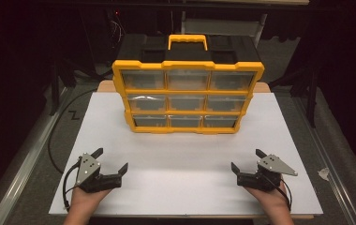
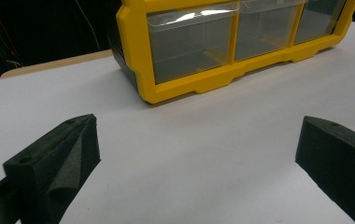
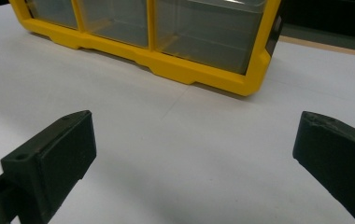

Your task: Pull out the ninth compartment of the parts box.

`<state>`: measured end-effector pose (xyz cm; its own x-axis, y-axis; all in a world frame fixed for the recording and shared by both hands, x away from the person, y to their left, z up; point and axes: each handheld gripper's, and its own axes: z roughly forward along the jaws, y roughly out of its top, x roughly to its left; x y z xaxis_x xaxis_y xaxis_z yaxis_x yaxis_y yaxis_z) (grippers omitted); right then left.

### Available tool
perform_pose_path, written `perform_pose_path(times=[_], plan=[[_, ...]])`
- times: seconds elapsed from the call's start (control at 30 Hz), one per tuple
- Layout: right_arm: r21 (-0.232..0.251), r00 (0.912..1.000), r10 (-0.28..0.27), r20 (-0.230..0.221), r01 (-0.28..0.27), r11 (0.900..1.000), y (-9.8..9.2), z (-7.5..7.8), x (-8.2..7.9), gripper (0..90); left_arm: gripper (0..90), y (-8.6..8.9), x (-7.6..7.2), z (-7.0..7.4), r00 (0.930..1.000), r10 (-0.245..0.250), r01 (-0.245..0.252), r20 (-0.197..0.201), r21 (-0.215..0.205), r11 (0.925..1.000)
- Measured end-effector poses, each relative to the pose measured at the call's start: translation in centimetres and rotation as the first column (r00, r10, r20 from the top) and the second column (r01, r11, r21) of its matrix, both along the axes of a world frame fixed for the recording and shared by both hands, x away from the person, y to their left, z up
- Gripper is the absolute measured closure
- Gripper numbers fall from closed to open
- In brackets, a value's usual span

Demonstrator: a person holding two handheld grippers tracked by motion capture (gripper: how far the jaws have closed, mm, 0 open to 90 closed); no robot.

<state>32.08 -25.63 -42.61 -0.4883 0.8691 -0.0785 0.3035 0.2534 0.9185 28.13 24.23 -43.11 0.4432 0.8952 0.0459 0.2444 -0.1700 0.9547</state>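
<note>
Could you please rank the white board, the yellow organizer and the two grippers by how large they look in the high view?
1. white board
2. yellow organizer
3. left gripper and right gripper: they look alike in size, so unranked.

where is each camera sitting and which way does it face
High view: above the person's side of the table, looking forward and down on the white board and yellow drawer organizer; both hands show, with the left gripper and right gripper.
Left gripper view: rides on the left gripper, low over the board, facing the organizer's bottom left corner; its two black jaws stand wide apart.
Right gripper view: rides on the right gripper, facing the organizer's bottom right corner; its jaws stand wide apart.
Shared: both gripper views show the organizer's bottom drawer row.
</note>
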Motion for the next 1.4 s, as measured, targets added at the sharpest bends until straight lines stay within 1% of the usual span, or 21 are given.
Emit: perform_pose_path(times=[0.07, 0.23, 0.3, 0.37, 0.43, 0.6, 0.67, 0.8, 0.87, 0.97, 1.1, 1.2, 1.23, 1.33, 1.37, 1.4], plan=[[-0.004, 1.0000, -0.004, -0.003, 0.004, 1.000, 0.1, -0.1, 0.1, 0.9, 0.5, 0.0, 0.1, 0.0, 1.0000, 0.003, -0.003, 0.005, 0.004, 1.0000], [-0.007, 0.9999, -0.008, -0.010, 0.008, 1.000, 0.0, -0.3, 0.2, 0.9, 0.2, -0.1, 0.3, -0.3, 1.0000, -0.004, 0.004, 0.006, -0.005, 1.0000], [-0.012, 0.9999, -0.014, -0.004, 0.013, 1.000, -0.1, -0.3, 0.2, 0.9, 0.2, -0.2, 0.3, -0.3, 0.9998, -0.016, 0.016, 0.007, 0.003, 0.9999], [-0.010, 0.9999, -0.014, -0.004, 0.014, 1.000, -0.1, -0.2, 0.2, 0.9, 0.2, -0.3, 0.3, -0.3, 0.9998, -0.018, 0.018, 0.007, 0.003, 0.9998], [-0.012, 0.9998, -0.018, -0.001, 0.018, 1.000, 0.0, -0.2, 0.2, 0.9, 0.2, -0.2, 0.3, -0.3, 0.9997, -0.022, 0.022, 0.006, -0.005, 0.9997], [-0.018, 0.9998, -0.018, -0.002, 0.018, 1.000, 0.1, -0.2, 0.3, 0.9, 0.2, -0.2, 0.4, -0.3, 0.9998, -0.015, 0.016, 0.008, -0.011, 0.9998], [-0.019, 0.9996, -0.027, -0.003, 0.027, 0.999, 0.1, -0.2, 0.4, 0.9, 0.2, -0.2, 0.4, -0.3, 0.9998, -0.018, 0.018, 0.007, -0.017, 0.9997], [-0.017, 0.9994, -0.035, -0.008, 0.035, 0.999, 0.2, -0.1, 0.5, 0.9, 0.2, -0.2, 0.4, -0.4, 0.9998, -0.017, 0.017, 0.013, -0.014, 0.9998], [-0.023, 0.9989, -0.046, -0.007, 0.046, 0.999, 0.3, -0.1, 0.8, 0.9, 0.2, -0.2, 0.4, -0.4, 0.9998, -0.018, 0.018, 0.013, -0.022, 0.9996], [-0.019, 0.9986, -0.051, -0.011, 0.051, 0.999, 0.4, -0.1, 1.0, 0.8, 0.2, -0.2, 0.4, -0.4, 0.9998, -0.019, 0.019, 0.011, -0.027, 0.9995], [-0.024, 0.9983, -0.057, -0.013, 0.057, 0.998, 0.6, 0.0, 1.4, 0.9, 0.2, -0.2, 0.4, -0.4, 0.9996, -0.024, 0.025, 0.012, -0.046, 0.9986], [-0.013, 0.9980, -0.061, -0.016, 0.061, 0.998, 0.8, 0.1, 1.8, 0.9, 0.2, -0.2, 0.4, -0.4, 0.9996, -0.026, 0.026, 0.011, -0.045, 0.9987], [-0.010, 0.9979, -0.062, -0.018, 0.062, 0.998, 1.0, 0.1, 2.0, 0.9, 0.2, -0.2, 0.5, -0.4, 0.9996, -0.028, 0.029, 0.007, -0.039, 0.9988], [-0.014, 0.9974, -0.069, -0.020, 0.069, 0.998, 1.2, 0.2, 2.4, 0.9, 0.2, -0.3, 0.5, -0.5, 0.9995, -0.030, 0.030, 0.006, -0.037, 0.9989], [-0.013, 0.9970, -0.075, -0.019, 0.074, 0.997, 1.2, 0.2, 2.5, 0.9, 0.2, -0.3, 0.5, -0.5, 0.9995, -0.031, 0.031, 0.006, -0.034, 0.9989], [-0.009, 0.9966, -0.082, -0.008, 0.082, 0.997, 1.4, 0.2, 2.9, 0.9, 0.2, -0.4, 0.5, -0.5, 0.9995, -0.032, 0.032, 0.006, -0.029, 0.9991]])
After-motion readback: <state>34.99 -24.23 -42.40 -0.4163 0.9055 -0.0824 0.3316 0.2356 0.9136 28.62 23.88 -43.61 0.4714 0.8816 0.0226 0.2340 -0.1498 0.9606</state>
